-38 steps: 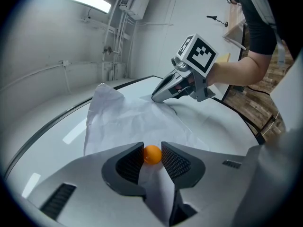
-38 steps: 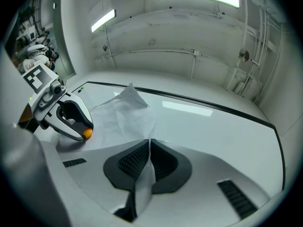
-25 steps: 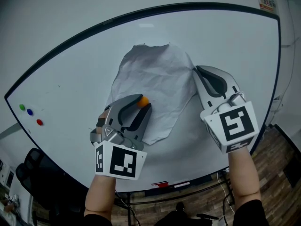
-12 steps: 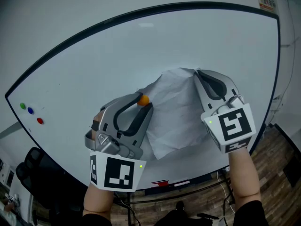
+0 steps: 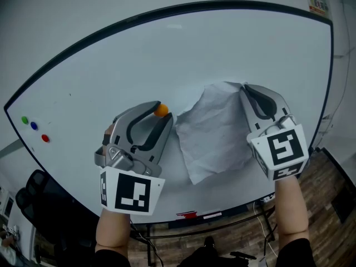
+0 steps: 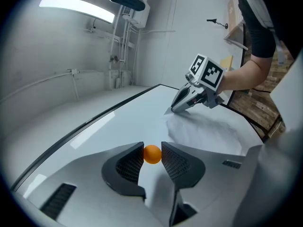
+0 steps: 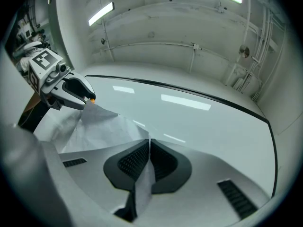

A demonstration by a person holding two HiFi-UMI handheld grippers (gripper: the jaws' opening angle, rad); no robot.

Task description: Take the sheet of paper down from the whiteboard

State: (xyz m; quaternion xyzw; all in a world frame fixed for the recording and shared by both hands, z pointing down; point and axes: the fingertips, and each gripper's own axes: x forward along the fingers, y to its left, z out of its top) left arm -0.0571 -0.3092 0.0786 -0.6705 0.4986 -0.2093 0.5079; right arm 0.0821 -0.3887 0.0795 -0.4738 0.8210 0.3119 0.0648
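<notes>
Paper (image 5: 214, 132) has peeled rightward, pinched in the right hand-held gripper (image 7: 148, 150) (left hand-held gripper (image 6: 152, 156) clasps an orange ball (image 5: 161, 110)).

No legible text or labels

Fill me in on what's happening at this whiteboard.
A person stands at the whiteboard with a gripper in each hand. The left gripper has its fingers closed on a small orange ball, probably the magnet that pinned the paper. The right gripper is pinched shut on an edge of the sheet of paper. The sheet hangs crumpled from that grip in front of the board, with nothing else visibly holding it.
</notes>
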